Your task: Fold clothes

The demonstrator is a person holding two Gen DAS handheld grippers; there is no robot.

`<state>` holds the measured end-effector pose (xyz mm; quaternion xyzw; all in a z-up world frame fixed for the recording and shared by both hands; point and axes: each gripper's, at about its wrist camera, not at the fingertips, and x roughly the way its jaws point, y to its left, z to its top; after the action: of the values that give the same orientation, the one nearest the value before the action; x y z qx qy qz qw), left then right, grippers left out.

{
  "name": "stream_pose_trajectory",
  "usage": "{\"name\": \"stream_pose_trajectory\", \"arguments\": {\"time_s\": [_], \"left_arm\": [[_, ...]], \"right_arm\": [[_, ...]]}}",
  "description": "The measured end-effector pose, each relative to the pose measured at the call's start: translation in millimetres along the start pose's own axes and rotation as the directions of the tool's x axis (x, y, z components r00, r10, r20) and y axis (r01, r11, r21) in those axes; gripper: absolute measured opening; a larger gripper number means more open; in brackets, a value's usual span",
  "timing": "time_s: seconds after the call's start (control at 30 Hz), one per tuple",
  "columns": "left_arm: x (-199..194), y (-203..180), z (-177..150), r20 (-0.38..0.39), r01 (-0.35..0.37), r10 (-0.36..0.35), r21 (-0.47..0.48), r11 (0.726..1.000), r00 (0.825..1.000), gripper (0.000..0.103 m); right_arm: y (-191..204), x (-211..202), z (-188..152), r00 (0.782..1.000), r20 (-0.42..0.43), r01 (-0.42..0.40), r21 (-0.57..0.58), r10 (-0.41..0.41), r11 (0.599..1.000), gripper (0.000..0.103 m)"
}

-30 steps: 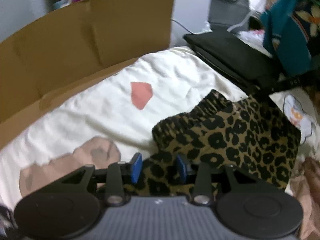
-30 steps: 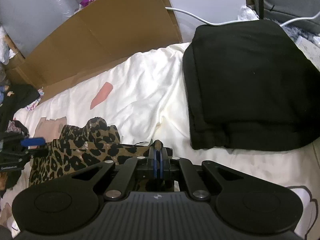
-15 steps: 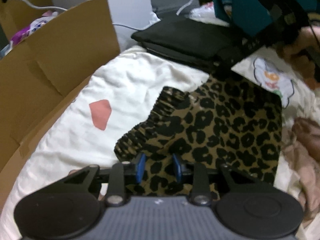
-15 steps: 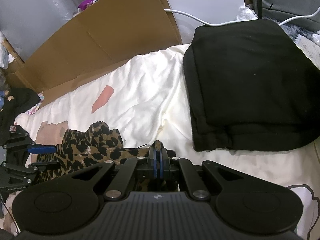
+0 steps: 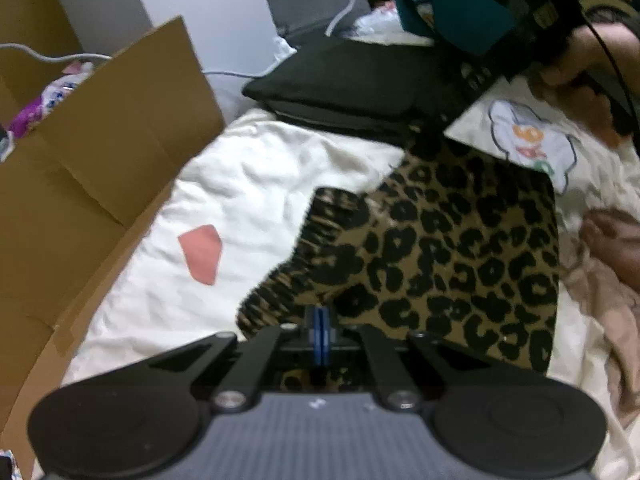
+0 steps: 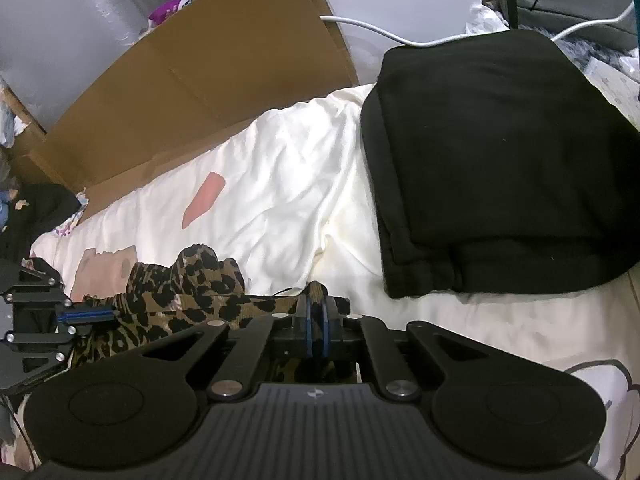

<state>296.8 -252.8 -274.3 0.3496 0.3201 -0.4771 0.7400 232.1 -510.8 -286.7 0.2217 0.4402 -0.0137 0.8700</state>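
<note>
The left gripper (image 5: pixel 321 326) is clenched on the near left edge of the leopard-print garment (image 5: pixel 448 256), which lies on the cream bedding (image 5: pixel 256 184). The right gripper (image 6: pixel 316 326), its jaws opening, has the garment's far corner between its pads. Far right sits a folded black garment (image 6: pixel 496 160); cardboard (image 6: pixel 224 72) stands far left.

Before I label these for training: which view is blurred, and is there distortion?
Left wrist view: motion-smeared, the leopard-print garment and cardboard box soft. Right wrist view: sharp, the folded black garment crisp. Both: fisheye bending toward the edges, dark corners.
</note>
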Motion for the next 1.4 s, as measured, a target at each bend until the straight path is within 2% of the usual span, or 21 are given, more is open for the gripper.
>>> {"name": "stream_pose_trajectory", "arguments": {"time_s": [0.07,0.1,0.27,0.47,0.57,0.77,0.83,0.9,0.97,1.07,1.13,1.2,1.27,1.37,1.4], "left_arm": [[-1,5,2,0.008,-0.017,0.017,-0.01,1.0,1.0,0.001],[1,8,3,0.007,-0.022,0.022,-0.019,1.0,1.0,0.001],[19,13,1,-0.018,-0.037,0.036,-0.042,0.998,0.999,0.001],[36,6,-7,-0.036,-0.058,0.056,-0.067,0.996,0.998,0.002],[39,2,-9,-0.041,-0.075,0.073,-0.046,0.996,0.996,0.002],[43,3,-13,-0.044,-0.087,0.083,-0.097,0.991,0.996,0.001],[45,2,-14,-0.041,-0.092,0.088,-0.113,0.989,0.995,0.001],[46,0,-16,-0.034,-0.102,0.099,-0.114,0.988,0.995,0.001],[46,0,-17,-0.025,-0.107,0.104,-0.122,0.987,0.994,0.001],[44,1,-19,-0.013,-0.106,0.105,-0.132,0.986,0.994,0.002],[39,5,-19,-0.004,-0.107,0.107,-0.144,0.984,0.994,0.008],[30,17,-22,0.002,-0.105,0.108,-0.209,0.972,0.994,0.019],[19,29,-27,0.005,-0.115,0.121,-0.273,0.955,0.993,0.025],[-1,46,-44,0.005,-0.137,0.149,-0.361,0.923,0.989,0.027],[-6,51,-50,0.001,-0.146,0.159,-0.394,0.908,0.987,0.032]], "right_arm": [[-2,-1,0,1.0,0.006,0.003,0.005,-0.004,1.0,0.038],[-2,-3,0,1.0,0.014,0.005,0.005,-0.005,1.0,0.041],[-6,0,2,1.0,0.004,-0.004,0.011,0.004,1.0,0.042],[-9,21,-7,0.997,-0.075,0.005,0.021,-0.004,1.0,0.042],[-13,36,-13,0.992,-0.13,-0.001,0.057,0.008,0.998,0.05],[-8,45,-15,0.992,-0.124,0.007,0.036,-0.002,0.999,0.054],[-3,43,-17,0.993,-0.12,-0.001,-0.007,0.001,1.0,0.052],[-2,41,-20,0.994,-0.112,-0.021,-0.036,0.017,0.999,0.042],[0,40,-24,0.993,-0.112,-0.042,-0.069,0.034,0.997,0.019],[2,37,-25,0.995,-0.101,-0.037,-0.104,0.027,0.994,0.006],[1,31,-22,0.997,-0.077,-0.037,-0.079,0.031,0.996,0.003],[1,24,-21,0.998,-0.05,-0.032,-0.063,0.029,0.997,0.003],[0,18,-20,0.999,-0.03,-0.031,-0.06,0.029,0.998,0.003],[-3,16,-20,0.999,-0.024,-0.027,-0.057,0.026,0.998,0.003],[-3,16,-20,0.999,-0.023,-0.028,-0.054,0.027,0.998,0.003]]}}
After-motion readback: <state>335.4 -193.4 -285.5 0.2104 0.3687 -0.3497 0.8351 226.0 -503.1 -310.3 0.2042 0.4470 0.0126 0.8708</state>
